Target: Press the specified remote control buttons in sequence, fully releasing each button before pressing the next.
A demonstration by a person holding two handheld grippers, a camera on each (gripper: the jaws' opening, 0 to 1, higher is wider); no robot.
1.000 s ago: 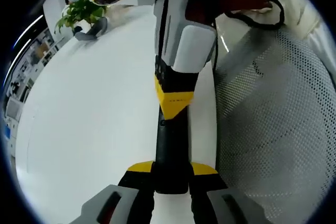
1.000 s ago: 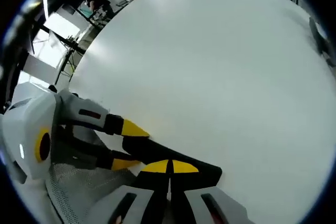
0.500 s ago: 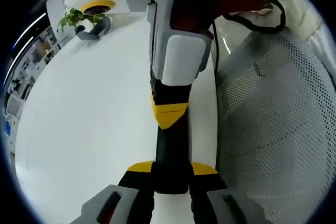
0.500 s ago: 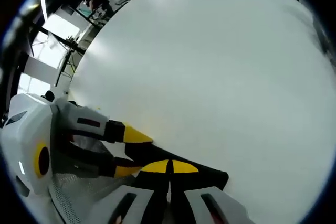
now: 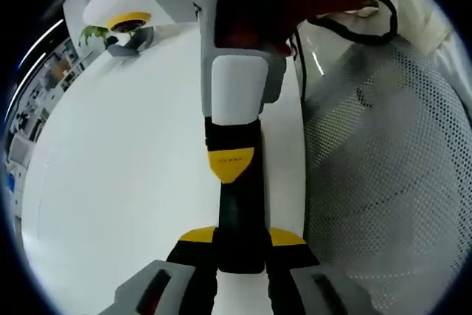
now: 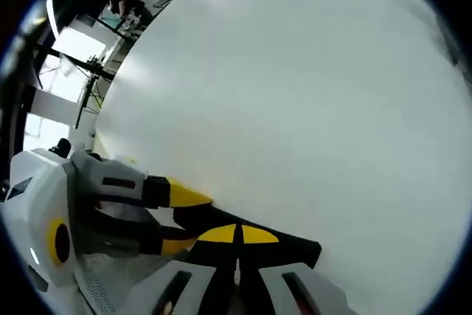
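The left hand-held gripper (image 5: 240, 245) is clamped on the near end of the black remote control (image 5: 240, 215), its yellow-tipped jaws pressed against both sides. The remote control lies along the bench (image 5: 125, 160) close to the bench's edge, beside a white mesh chair back (image 5: 383, 182). The right hand-held gripper (image 5: 231, 164) reaches in from above, its jaws drawn together, the yellow tip resting on the remote's top face. In the right gripper view its closed tips (image 6: 237, 235) sit over the remote control (image 6: 287, 245), with the left hand-held gripper (image 6: 177, 215) beside. Wide bare bench surface stretches away toward the far edge, where a small potted plant (image 5: 96, 32) stands.
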